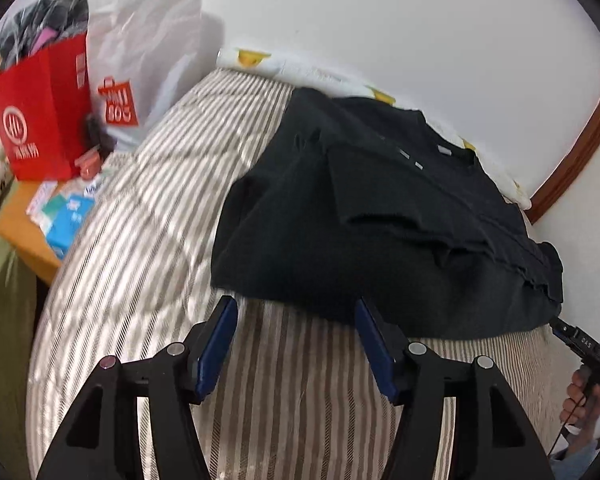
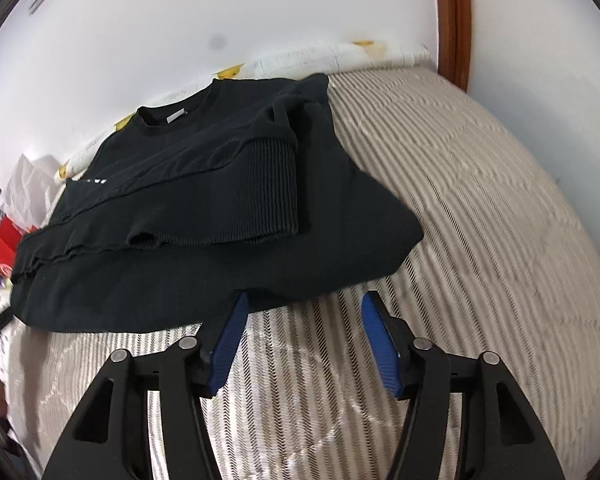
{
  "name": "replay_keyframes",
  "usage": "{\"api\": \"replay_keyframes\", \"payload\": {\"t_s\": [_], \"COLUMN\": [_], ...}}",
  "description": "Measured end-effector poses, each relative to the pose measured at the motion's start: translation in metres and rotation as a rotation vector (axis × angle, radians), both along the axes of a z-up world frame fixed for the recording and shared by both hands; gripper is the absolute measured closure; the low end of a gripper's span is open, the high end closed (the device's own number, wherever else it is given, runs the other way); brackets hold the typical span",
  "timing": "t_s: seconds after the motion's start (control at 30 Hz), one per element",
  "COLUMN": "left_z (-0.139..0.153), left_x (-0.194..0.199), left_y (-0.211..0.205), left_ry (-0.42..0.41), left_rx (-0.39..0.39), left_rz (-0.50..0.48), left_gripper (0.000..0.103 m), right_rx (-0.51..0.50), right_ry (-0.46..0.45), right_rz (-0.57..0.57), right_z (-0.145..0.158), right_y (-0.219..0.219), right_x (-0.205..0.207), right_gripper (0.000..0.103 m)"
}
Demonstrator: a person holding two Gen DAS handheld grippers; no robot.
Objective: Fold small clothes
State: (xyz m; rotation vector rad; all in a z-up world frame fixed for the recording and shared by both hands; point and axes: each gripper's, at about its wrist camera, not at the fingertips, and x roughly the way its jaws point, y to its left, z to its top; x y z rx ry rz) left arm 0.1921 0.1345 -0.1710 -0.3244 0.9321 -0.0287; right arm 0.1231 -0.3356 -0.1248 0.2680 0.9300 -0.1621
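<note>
A black sweatshirt (image 1: 380, 216) lies folded on the striped bed cover (image 1: 148, 216), its collar toward the wall. In the right wrist view the same sweatshirt (image 2: 204, 208) shows a ribbed hem folded over its top. My left gripper (image 1: 296, 304) stands open just short of the garment's near edge, with only striped cover between its blue pads. My right gripper (image 2: 304, 300) is open too, at the near right corner of the garment, and holds nothing. The right-hand tool and the hand holding it (image 1: 588, 364) show at the right edge of the left wrist view.
A red paper bag (image 1: 40, 120) stuffed with clothes and a white shopping bag (image 1: 140, 64) stand on a wooden side table (image 1: 24, 224) left of the bed, with small packets around them. A white wall runs behind the bed, and a brown door frame (image 2: 454, 20) rises at the right.
</note>
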Motion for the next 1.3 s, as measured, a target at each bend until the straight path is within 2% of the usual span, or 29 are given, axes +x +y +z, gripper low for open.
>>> {"api": "replay_keyframes", "payload": {"t_s": [0.1,0.17,0.3,0.37,0.57,0.67,0.7,0.73,0.77,0.8,0.83,0.87,0.9,0.93,1.03,1.3], "left_z": [-0.007,-0.01,-0.016,-0.019,-0.019,-0.017,-0.016,-0.016,-0.016,-0.017,-0.017,-0.016,-0.014,-0.012,-0.004,0.006], "left_x": [0.002,0.005,0.016,0.023,0.039,0.044,0.046,0.047,0.048,0.048,0.047,0.046,0.044,0.043,0.034,-0.003], "left_y": [0.002,0.005,0.006,0.004,-0.004,-0.011,-0.015,-0.016,-0.019,-0.02,-0.02,-0.021,-0.022,-0.024,-0.026,-0.027], "left_ry": [0.011,0.01,0.017,0.022,0.019,0.02,0.022,0.024,0.029,0.033,0.03,0.022,0.017,0.013,0.001,0.01], "left_rx": [-0.035,-0.085,-0.177,-0.191,-0.175,-0.126,-0.097,-0.076,-0.048,-0.032,-0.039,-0.039,-0.021,-0.002,0.012,0.028], "left_rz": [0.005,0.008,0.002,0.002,0.006,0.012,0.016,0.018,0.021,0.023,0.018,0.014,0.009,0.003,-0.007,-0.014], "left_gripper": [0.044,0.043,0.042,0.042,0.041,0.042,0.047,0.054,0.07,0.084,0.088,0.092,0.093,0.093,0.093,0.095], "right_rx": [0.055,0.084,0.149,0.18,0.165,0.114,0.094,0.066,0.037,0.008,-0.041,-0.044,-0.04,-0.028,-0.024,-0.025], "right_ry": [-0.002,-0.006,-0.032,-0.035,-0.019,-0.017,-0.017,-0.015,-0.017,-0.017,-0.016,-0.022,-0.03,-0.04,-0.056,-0.08], "right_rz": [-0.024,-0.047,-0.086,-0.101,-0.114,-0.108,-0.105,-0.103,-0.095,-0.089,-0.087,-0.075,-0.068,-0.066,-0.041,-0.028], "right_z": [-0.004,-0.004,-0.002,-0.003,-0.009,-0.011,-0.011,-0.012,-0.012,-0.012,-0.011,-0.011,-0.01,-0.009,-0.003,0.012], "right_y": [-0.006,-0.01,-0.018,-0.022,-0.019,-0.015,-0.013,-0.011,-0.008,-0.006,-0.002,-0.002,-0.003,-0.005,-0.008,-0.006], "right_x": [0.002,0.005,0.009,0.013,0.03,0.035,0.037,0.038,0.038,0.038,0.037,0.037,0.035,0.031,0.023,-0.004], "right_gripper": [0.044,0.043,0.036,0.035,0.028,0.028,0.028,0.032,0.036,0.056,0.068,0.073,0.083,0.089,0.094,0.094]}}
